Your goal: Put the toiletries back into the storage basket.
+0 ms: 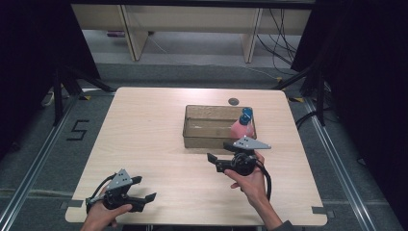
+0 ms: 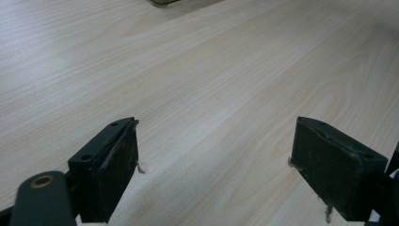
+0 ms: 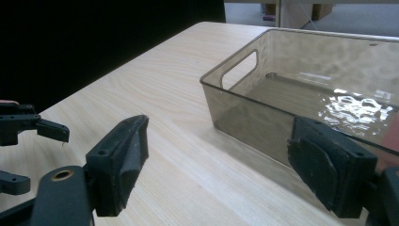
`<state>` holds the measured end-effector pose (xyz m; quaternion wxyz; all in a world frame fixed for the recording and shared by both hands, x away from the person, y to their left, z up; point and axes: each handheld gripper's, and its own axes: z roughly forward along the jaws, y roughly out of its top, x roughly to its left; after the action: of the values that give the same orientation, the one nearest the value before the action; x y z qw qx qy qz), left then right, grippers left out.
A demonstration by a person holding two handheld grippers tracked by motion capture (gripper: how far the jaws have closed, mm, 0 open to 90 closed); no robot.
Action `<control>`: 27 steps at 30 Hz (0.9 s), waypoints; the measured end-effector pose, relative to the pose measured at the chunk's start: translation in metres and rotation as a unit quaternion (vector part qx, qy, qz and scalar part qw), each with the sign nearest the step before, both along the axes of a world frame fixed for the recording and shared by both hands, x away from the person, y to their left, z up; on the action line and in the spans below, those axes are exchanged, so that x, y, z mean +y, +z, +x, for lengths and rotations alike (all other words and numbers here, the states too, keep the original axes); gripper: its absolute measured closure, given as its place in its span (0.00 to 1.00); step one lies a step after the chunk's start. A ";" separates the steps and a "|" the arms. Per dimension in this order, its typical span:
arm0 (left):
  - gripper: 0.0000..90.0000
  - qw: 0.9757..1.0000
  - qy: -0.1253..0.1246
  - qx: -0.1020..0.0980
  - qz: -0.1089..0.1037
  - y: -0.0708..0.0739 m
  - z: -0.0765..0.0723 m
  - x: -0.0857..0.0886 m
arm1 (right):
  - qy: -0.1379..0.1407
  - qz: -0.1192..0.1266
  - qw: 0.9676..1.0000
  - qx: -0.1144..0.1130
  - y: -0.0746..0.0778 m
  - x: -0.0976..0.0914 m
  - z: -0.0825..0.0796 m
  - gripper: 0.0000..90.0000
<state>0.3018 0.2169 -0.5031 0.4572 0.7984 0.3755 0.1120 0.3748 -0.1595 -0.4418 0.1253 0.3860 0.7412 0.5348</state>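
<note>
Just beyond right gripper (image 1: 217,160): clear bin (image 1: 192,139) held pink bottle (image 1: 239,129); jaws wide, empty, likely released. Left gripper (image 1: 143,188) open, empty, idle.

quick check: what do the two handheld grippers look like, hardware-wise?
Both are matte black two-jaw units. The left gripper and right gripper each carry a grey three-cornered plate dotted with small holes on top, and a black cable trails from each. The flat black pads are scuffed, with frayed fibres at the edges. Near the right wrist, a grey sleeve edge shows.

A pale wooden table (image 1: 144,139) carries a clear plastic bin (image 1: 192,129).
</note>
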 end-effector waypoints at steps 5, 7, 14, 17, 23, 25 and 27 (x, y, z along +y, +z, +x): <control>0.16 1.000 0.001 0.000 0.000 0.000 0.000 0.000 | 0.006 -0.003 1.000 0.000 -0.003 0.001 -0.001 0.24; 0.16 1.000 0.000 0.000 0.000 0.000 0.000 0.000 | 0.011 -0.006 1.000 -0.006 -0.004 0.001 -0.002 0.23; 0.16 1.000 0.001 0.000 0.000 0.000 0.000 0.000 | 0.016 -0.001 1.000 0.016 -0.006 0.002 -0.008 0.22; 0.16 1.000 0.002 -0.001 -0.001 0.000 0.000 0.000 | 0.023 -0.008 1.000 0.006 -0.008 0.002 -0.007 0.21; 0.16 1.000 0.001 -0.001 0.000 0.000 0.000 0.000 | 0.024 -0.006 1.000 0.010 -0.010 0.002 -0.011 0.20; 0.17 1.000 -0.001 0.000 0.001 0.000 0.000 0.000 | 0.023 -0.008 1.000 0.014 -0.010 0.003 -0.013 0.20; 0.16 1.000 0.001 -0.001 0.000 0.000 0.000 0.000 | 0.025 -0.005 1.000 0.012 -0.011 0.004 -0.014 0.20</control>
<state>0.3017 0.2166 -0.5034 0.4579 0.7978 0.3755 0.1133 0.3604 -0.1557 -0.4528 0.1051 0.3731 0.7546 0.5295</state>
